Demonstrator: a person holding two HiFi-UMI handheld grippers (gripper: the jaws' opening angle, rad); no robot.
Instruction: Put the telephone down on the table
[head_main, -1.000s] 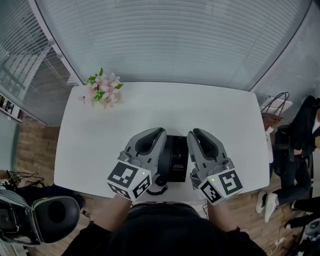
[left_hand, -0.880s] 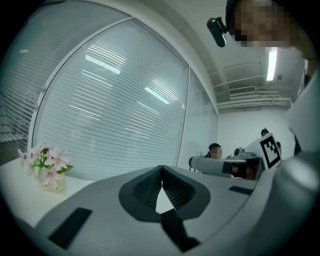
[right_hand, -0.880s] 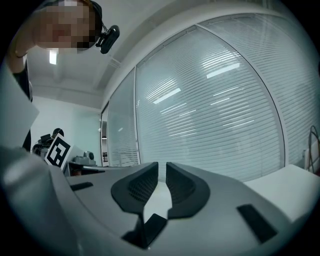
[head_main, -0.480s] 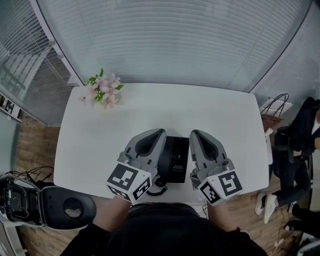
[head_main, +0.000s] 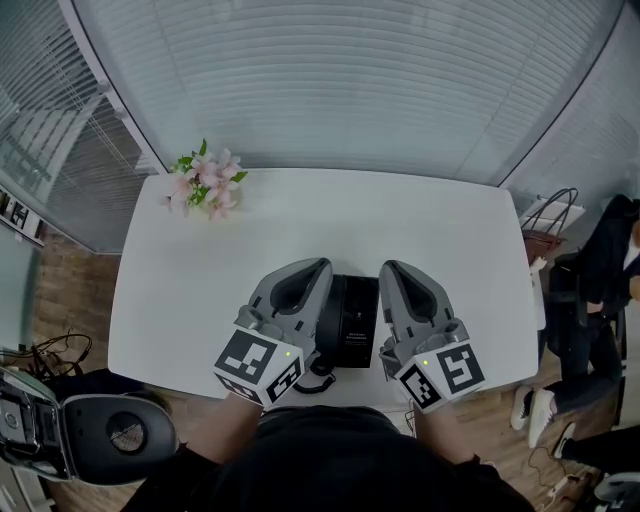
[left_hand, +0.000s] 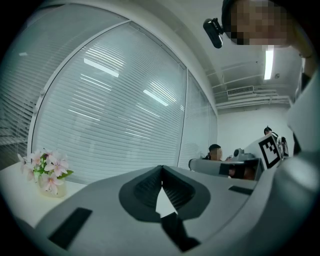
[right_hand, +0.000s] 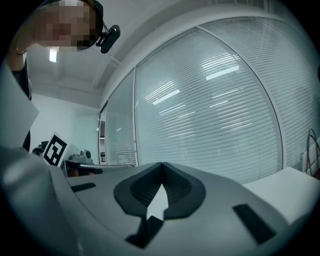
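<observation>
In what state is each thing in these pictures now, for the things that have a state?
left claw: shut, empty
right claw: shut, empty
telephone: lying on the table between the two claws, not gripped
flowers: upright, at the table's far left corner
window blinds: lowered

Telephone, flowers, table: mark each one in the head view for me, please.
telephone (head_main: 354, 320), head view, on the middle of its black body.
flowers (head_main: 207, 180), head view, on the pink blossoms.
table (head_main: 420, 225), head view, on a bare part of its white top.
</observation>
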